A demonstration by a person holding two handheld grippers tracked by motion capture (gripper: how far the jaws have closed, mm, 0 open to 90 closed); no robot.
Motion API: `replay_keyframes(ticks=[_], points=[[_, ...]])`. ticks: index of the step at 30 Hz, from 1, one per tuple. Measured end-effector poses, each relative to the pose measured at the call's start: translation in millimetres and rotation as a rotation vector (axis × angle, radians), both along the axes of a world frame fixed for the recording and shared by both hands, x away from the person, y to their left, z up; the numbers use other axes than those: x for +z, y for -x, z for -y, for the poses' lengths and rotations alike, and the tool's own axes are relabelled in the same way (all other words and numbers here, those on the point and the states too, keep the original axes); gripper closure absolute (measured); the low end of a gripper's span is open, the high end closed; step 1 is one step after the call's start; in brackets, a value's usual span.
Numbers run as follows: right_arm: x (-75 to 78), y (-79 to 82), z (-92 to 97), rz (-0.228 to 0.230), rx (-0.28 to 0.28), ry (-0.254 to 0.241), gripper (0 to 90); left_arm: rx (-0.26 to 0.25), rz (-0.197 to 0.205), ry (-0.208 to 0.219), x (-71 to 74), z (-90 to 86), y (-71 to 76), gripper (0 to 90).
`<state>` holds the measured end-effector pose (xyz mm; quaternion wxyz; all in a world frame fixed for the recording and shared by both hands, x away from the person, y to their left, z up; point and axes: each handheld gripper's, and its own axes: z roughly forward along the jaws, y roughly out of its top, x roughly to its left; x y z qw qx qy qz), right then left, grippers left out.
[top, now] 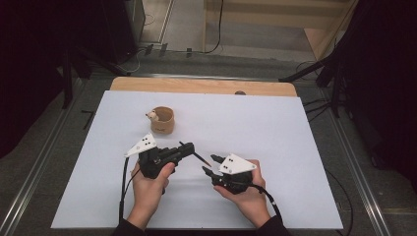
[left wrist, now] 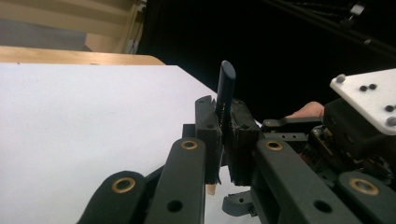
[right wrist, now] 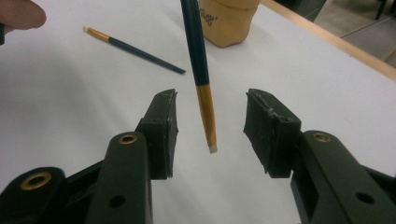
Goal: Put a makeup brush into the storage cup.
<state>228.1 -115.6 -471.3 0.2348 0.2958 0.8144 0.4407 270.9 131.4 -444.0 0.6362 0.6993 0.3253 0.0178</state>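
My left gripper [top: 188,147] [left wrist: 224,135] is shut on a dark-handled paintbrush [top: 199,157] [left wrist: 227,84]. The handle end sticks up past the pads in the left gripper view. Its gold ferrule and pale tip [right wrist: 207,109] hang down between the jaws of my right gripper [top: 210,164] [right wrist: 210,116], which stands open. Neither pad touches the brush. A second paintbrush [right wrist: 135,49] lies flat on the white table sheet [top: 275,128], beyond the right gripper's jaws. A tan cup [top: 163,120] [right wrist: 229,21] stands further back to the left.
A small pale figure [top: 152,116] clings to the cup's left side. The wooden table edge [top: 206,86] runs along the far side of the sheet. Dark stands and cables line both sides of the table. A fingertip [right wrist: 18,14] shows at the top left of the right gripper view.
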Motion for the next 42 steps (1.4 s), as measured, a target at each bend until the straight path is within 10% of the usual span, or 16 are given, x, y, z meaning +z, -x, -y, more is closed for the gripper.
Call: replay_keyframes(ticks=[11, 36, 42], points=[[-4.8, 0.5, -10.7, 0.06, -0.025, 0.028, 68.3, -0.004, 0.036, -0.061, 0.7, 10.9, 5.9, 85.9], [-4.9, 2.0, -12.0, 0.11, 0.026, 0.114, 85.2, -0.018, 0.023, -0.057, -0.3, 10.5, 4.8, 85.6], [-5.4, 1.1, -9.9, 0.123, 0.03, 0.167, 85.3, -0.037, -0.011, -0.05, 2.7, 6.0, 0.6, 68.1]])
